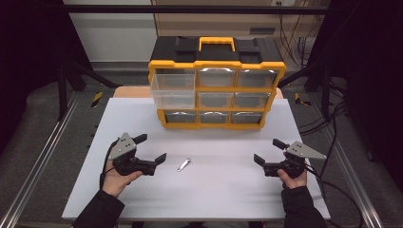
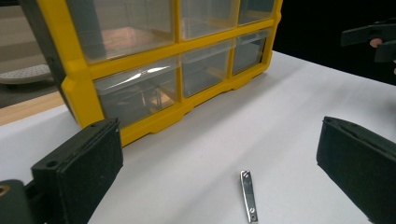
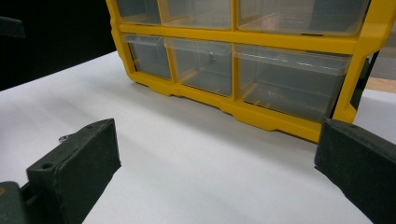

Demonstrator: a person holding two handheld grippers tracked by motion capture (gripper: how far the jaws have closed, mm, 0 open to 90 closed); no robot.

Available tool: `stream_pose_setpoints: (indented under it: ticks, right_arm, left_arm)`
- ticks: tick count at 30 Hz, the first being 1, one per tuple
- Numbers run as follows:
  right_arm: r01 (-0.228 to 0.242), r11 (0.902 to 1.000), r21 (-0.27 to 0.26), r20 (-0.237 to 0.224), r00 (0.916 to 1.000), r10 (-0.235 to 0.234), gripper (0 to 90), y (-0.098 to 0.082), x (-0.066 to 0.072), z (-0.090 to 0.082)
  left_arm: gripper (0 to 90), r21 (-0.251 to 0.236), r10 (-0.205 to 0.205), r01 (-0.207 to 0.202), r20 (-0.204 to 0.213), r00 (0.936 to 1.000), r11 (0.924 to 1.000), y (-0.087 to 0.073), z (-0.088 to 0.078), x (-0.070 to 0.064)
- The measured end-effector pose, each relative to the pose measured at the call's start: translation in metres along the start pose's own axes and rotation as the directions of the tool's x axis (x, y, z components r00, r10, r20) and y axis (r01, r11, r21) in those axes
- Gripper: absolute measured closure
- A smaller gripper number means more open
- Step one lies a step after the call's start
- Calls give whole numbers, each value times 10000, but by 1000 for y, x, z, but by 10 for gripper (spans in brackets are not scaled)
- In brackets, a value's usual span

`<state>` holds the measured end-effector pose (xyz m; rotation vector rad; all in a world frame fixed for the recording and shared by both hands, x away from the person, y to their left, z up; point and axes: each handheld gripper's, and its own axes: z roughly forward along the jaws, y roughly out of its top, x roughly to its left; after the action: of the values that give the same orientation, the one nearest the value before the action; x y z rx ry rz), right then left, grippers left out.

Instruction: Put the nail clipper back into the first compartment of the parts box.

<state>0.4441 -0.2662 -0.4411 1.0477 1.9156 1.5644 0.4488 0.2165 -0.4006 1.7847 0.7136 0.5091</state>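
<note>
Left gripper (image 1: 153,148): near the counter's (image 1: 223,190) front-left corner, jaws wide apart, holding nothing.
Right gripper (image 1: 268,151): near the front-right corner, jaws wide apart, empty.
Clipper (image 1: 184,164): flat on the counter between the grippers, just beside the left one, touching neither.
Organizer (image 1: 216,90): yellow, at the far edge, centred; top-left drawer (image 1: 172,82) pulled out.

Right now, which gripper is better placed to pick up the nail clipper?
Left. The left gripper is open beside the nail clipper, which lies between its jaws in its own view; the right gripper sits farther off.
</note>
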Motion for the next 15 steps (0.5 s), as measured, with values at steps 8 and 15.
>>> stream_pose_setpoints:
  ticks: [8, 15]
  right_arm:
    - [13, 10000, 4, -1, 10000, -13, 3, 0, 0, 0]
    - [0, 10000, 24, 8, 10000, 0, 3, 0, 0, 0]
  left_arm:
    - [2, 290, 30, -36, 181, 9998, 9996, 8, 22, -8]
    - [2, 709, 125, -146, 292, 9995, 9974, 11, 43, -17]
